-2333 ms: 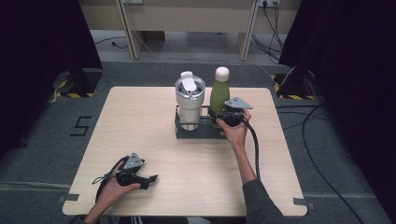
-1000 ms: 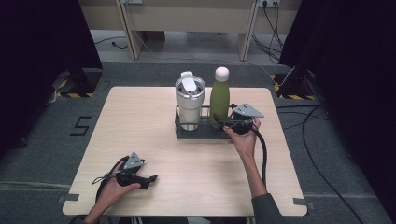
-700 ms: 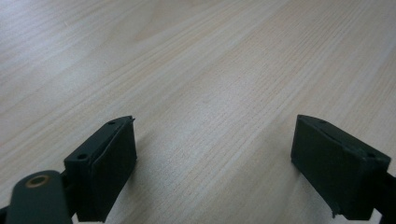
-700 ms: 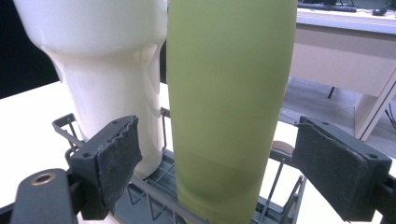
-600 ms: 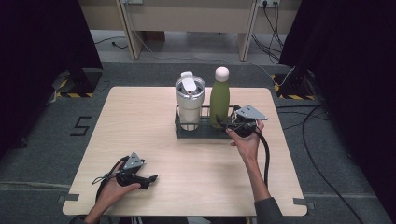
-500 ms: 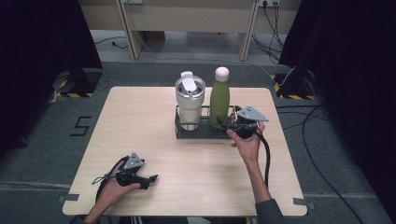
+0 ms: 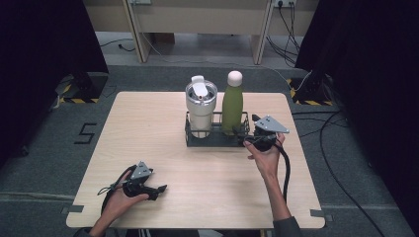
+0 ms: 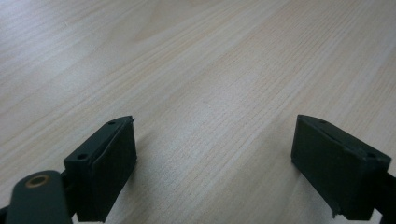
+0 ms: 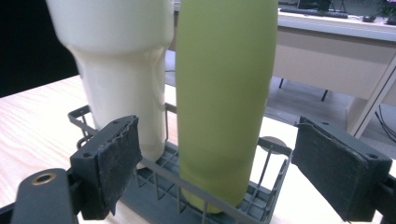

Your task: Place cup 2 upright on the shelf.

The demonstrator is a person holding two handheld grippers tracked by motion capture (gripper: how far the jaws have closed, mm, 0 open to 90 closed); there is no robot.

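A: Item one, right gripper [image 7: 249,139]?
B: Held in the right hand [image 7: 266,158] beside the right end of the dark wire rack [image 7: 213,141]. Jaws spread wide in the right gripper view, nothing between the pads; they look onto the green bottle [image 9: 224,93], apart from it.

A: Item two, left gripper [image 7: 157,189]?
B: Near the bench's front-left corner, in the left hand [image 7: 118,201], low over bare wood [image 8: 210,70]. Jaws released, wide apart, empty. Whether it rests on the bench, I cannot quite tell.

A: Item three, the bottle?
B: Green body, pale round cap; stands upright in the rack's right compartment, long axis vertical, cap up.

A: Item four?
B: Cream tumbler [image 7: 201,106] with a lidded metal rim, upright in the left compartment, just beside the bottle.

A: The rack itself?
B: Sits on the bench [image 7: 148,128], right of centre and toward the far edge, long side parallel to that edge.

A: Surroundings?
B: Grey floor, cables [image 7: 341,148] right of the bench, desk legs beyond.
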